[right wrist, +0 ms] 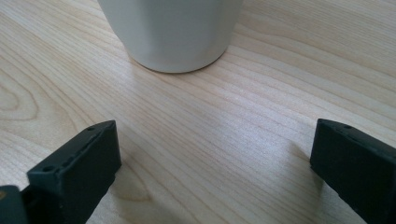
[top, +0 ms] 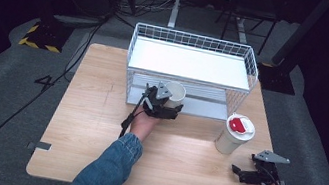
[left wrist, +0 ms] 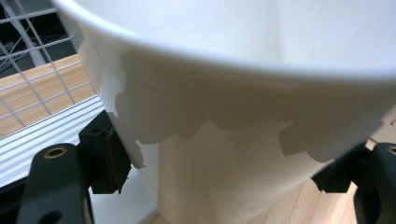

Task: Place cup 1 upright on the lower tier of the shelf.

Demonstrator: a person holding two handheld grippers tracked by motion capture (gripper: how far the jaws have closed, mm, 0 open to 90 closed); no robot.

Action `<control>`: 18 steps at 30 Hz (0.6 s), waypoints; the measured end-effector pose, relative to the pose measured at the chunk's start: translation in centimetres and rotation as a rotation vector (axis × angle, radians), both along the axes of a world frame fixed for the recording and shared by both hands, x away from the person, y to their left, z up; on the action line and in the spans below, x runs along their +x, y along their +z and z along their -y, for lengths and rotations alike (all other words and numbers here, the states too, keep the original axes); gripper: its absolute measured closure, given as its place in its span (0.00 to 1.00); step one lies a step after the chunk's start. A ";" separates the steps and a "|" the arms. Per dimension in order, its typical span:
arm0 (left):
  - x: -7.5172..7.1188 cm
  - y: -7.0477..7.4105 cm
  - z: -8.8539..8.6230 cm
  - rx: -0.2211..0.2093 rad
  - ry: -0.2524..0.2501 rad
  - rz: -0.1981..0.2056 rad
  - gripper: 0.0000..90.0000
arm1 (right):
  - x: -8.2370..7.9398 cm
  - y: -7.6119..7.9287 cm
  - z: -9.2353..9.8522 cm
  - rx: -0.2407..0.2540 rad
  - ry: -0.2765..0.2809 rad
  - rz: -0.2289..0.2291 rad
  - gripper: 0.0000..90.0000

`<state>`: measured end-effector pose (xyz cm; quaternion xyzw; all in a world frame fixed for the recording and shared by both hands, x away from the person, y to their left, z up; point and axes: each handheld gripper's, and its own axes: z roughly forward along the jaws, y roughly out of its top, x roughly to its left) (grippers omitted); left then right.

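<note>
My left gripper (top: 164, 105) is shut on an open white cup (top: 175, 93), right at the front of the white wire rack's (top: 191, 39) lower shelf. In the left gripper view the cup's wall (left wrist: 243, 116) sits between both black pads (left wrist: 105, 158), with rack wires and the ribbed shelf behind at left. A second white cup with a red lid (top: 234, 133) stands on the table to the right. My right gripper (top: 241, 173) rests low on the wood near the front right edge, open. Its view shows that cup's base (right wrist: 173, 32) ahead of the spread jaws, apart from them.
The two-tier wire rack takes up the back middle of the light wooden table (top: 96, 126). A black cable (top: 129, 117) trails from the left gripper over the wrist. Grey floor surrounds the table.
</note>
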<state>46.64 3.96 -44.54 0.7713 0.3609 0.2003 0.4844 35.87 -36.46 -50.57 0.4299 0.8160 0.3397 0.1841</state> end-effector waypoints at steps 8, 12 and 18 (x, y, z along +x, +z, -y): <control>1.5 -0.7 1.5 0.027 0.022 0.007 0.25 | 0.0 0.0 0.0 0.000 0.000 0.000 0.02; 2.3 -0.9 2.1 0.035 0.028 0.014 0.25 | 0.0 0.0 0.0 0.001 0.000 -0.001 0.02; 3.5 -1.3 2.3 0.044 0.041 0.023 0.25 | 0.0 0.0 0.0 0.001 0.004 0.000 0.03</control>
